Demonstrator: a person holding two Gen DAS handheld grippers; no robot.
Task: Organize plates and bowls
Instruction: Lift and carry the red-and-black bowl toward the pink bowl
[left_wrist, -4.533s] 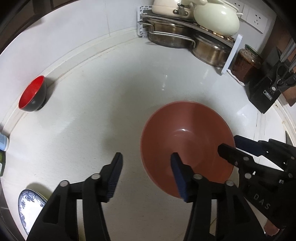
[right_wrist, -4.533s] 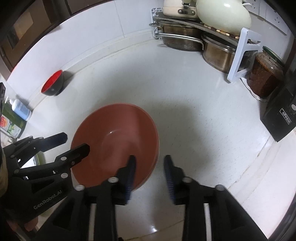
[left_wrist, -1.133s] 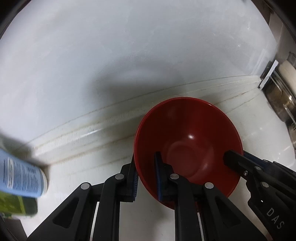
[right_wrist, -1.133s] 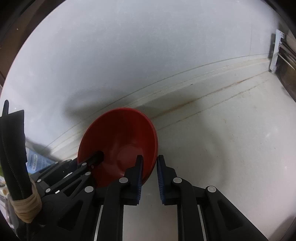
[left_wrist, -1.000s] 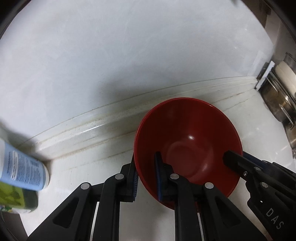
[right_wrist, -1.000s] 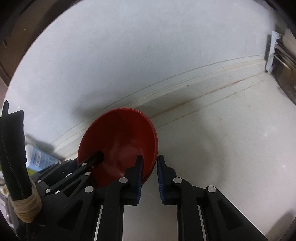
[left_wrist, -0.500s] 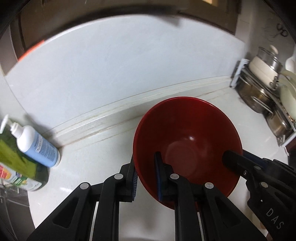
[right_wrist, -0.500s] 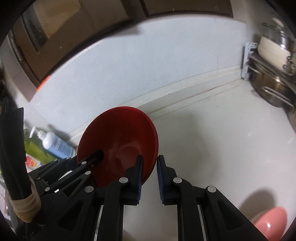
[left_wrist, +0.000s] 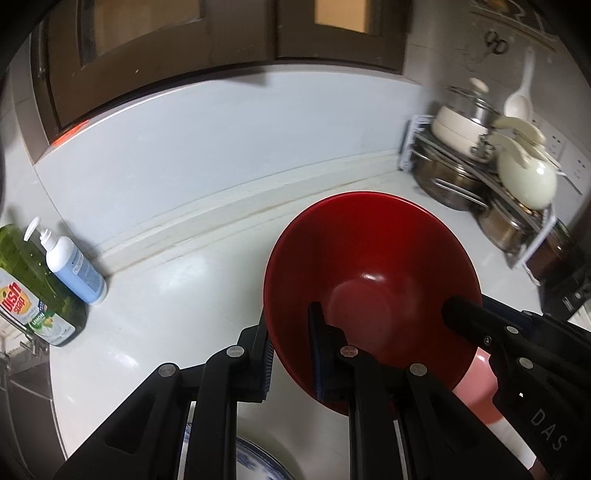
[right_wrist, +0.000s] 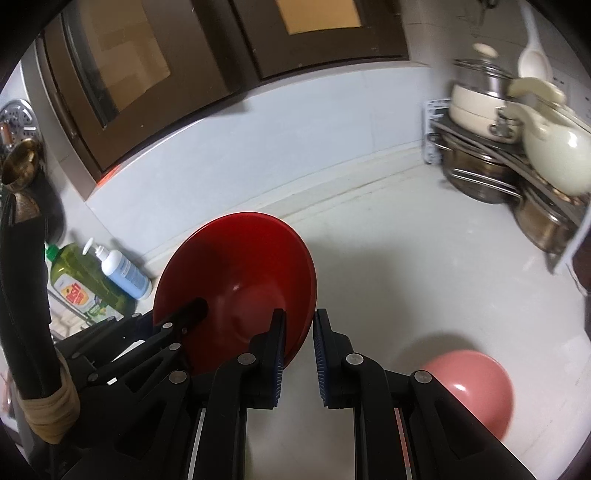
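- The red bowl (left_wrist: 369, 280) is held up off the tabletop (left_wrist: 177, 280) by both grippers at once, tilted with its hollow towards the cameras.
- The left gripper (left_wrist: 290, 354) has its jaws narrowed on the bowl's near-left rim: one pad is outside the wall, the other inside the hollow.
- The right gripper (right_wrist: 298, 356) pinches the bowl's near-right rim the same way, jaws narrow, the left pad inside the bowl and the right pad outside it.
- In each wrist view the other gripper's dark fingers reach in from the side and meet the bowl's opposite edge.
- The white tabletop runs far back to a pale wall; dark cabinet doors (right_wrist: 207, 74) hang above it.
- A pot rack (left_wrist: 480, 173) stands at the far right, stacked with steel pans and cream pots, well apart from the bowl.
- A pink bowl (right_wrist: 472, 387) sits on the tabletop at the near right, below and to the right of the red bowl; in the left view only a slice of it shows under the red bowl's edge.
- A green soap bottle (left_wrist: 33, 284) and a white-and-blue pump bottle (left_wrist: 74, 269) stand together at the far left, by the wall.
- A blue-patterned plate (left_wrist: 258, 465) peeks out at the near edge, under the left gripper.
- Both grippers point forward and slightly down along the tabletop, side by side, the bowl spanning the gap between them.
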